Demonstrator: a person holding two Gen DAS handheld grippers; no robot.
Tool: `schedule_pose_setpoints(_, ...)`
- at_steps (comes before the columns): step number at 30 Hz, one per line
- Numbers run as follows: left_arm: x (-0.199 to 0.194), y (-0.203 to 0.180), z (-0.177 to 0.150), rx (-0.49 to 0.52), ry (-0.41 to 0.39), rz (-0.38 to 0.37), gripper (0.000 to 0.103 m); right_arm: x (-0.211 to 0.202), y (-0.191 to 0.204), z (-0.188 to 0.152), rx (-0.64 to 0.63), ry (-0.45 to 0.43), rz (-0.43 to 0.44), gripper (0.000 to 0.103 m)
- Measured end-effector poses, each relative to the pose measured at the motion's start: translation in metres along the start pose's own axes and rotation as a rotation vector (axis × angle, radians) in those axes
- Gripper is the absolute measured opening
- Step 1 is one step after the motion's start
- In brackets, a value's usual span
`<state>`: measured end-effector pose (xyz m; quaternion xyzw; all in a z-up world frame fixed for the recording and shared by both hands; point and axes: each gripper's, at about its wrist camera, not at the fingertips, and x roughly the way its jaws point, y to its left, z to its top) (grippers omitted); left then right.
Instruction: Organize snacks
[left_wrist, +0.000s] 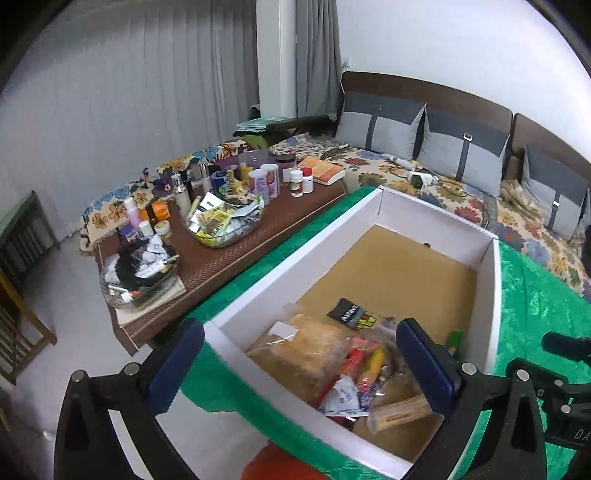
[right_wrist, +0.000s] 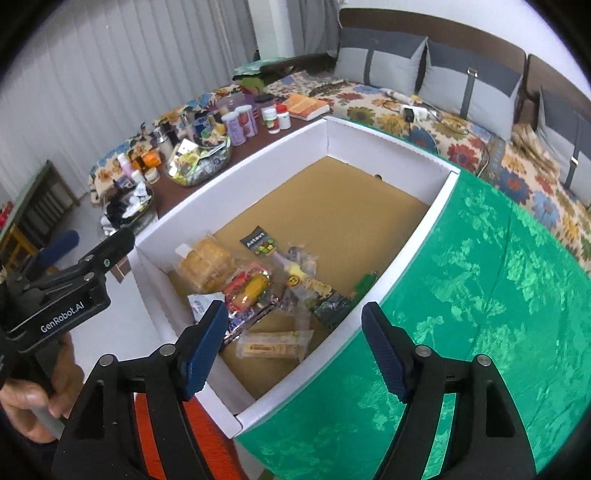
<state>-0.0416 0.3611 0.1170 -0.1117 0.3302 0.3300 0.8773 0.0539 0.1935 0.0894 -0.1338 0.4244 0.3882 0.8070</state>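
So both my hand-held grippers are hovering over the near end of the white cardboard box (right_wrist: 388, 147), which sits on a green patterned cloth (right_wrist: 498, 295). My left hand-held gripper (left_wrist: 301, 365) has its blue pads spread wide with nothing between them, and in its view it frames the near left corner of the box at the bottom of the frame. My right hand-held gripper (right_wrist: 295, 347) is spread apart too, also holding nothing, low in the middle of its view.

The snacks are all bunched in the near end of the box, lower centre in both views; the far end shows only brown cardboard floor. There's a clear bag of golden crackers (right_wrist: 207, 264) on the left of the pile, a red and yellow candy pack (right_wrist: 247, 290) just beside it, a Snickers bar (right_wrist: 240, 325) below that, and a clear-wrapped wafer pack (right_wrist: 275, 345) nearest me. A small black packet (right_wrist: 260, 242) lies a bit apart toward the middle of the box, and a dark green packet (right_wrist: 334, 306) rests near the right wall.

Upper left of both frames there's a brown bench (left_wrist: 221, 258) crowded with bottles and jars, plus a glass bowl (left_wrist: 229, 221) full of sachets. The floral bed (right_wrist: 480, 147) with grey pillows runs across the top right
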Motion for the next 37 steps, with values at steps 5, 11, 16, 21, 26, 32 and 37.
schedule_pose_setpoints(5,-0.002,-0.003,-0.002,0.071,0.014,0.020,0.103,-0.001,0.001,0.002,0.002,-0.014,-0.017,0.078)
schedule_pose_setpoints(11,-0.007,-0.003,-0.003,0.075,0.027,-0.003,0.103,0.000,0.005,0.004,0.000,-0.016,-0.031,0.078)
schedule_pose_setpoints(16,-0.009,-0.010,-0.004,0.097,0.037,-0.038,0.103,0.003,0.006,0.003,-0.002,-0.005,-0.040,0.078)
schedule_pose_setpoints(21,-0.009,-0.012,-0.004,0.097,0.039,-0.044,0.103,0.003,0.006,0.002,-0.002,-0.005,-0.043,0.078)
schedule_pose_setpoints(26,-0.010,-0.013,-0.004,0.105,0.034,-0.036,0.103,0.004,0.007,0.002,-0.005,-0.007,-0.040,0.078)
schedule_pose_setpoints(32,-0.010,-0.013,-0.005,0.098,0.037,-0.043,0.103,0.004,0.010,0.003,-0.012,-0.006,-0.039,0.078)
schedule_pose_setpoints(37,-0.012,-0.010,-0.007,0.075,0.031,-0.059,0.103,0.004,0.012,0.002,-0.014,-0.004,-0.040,0.078)
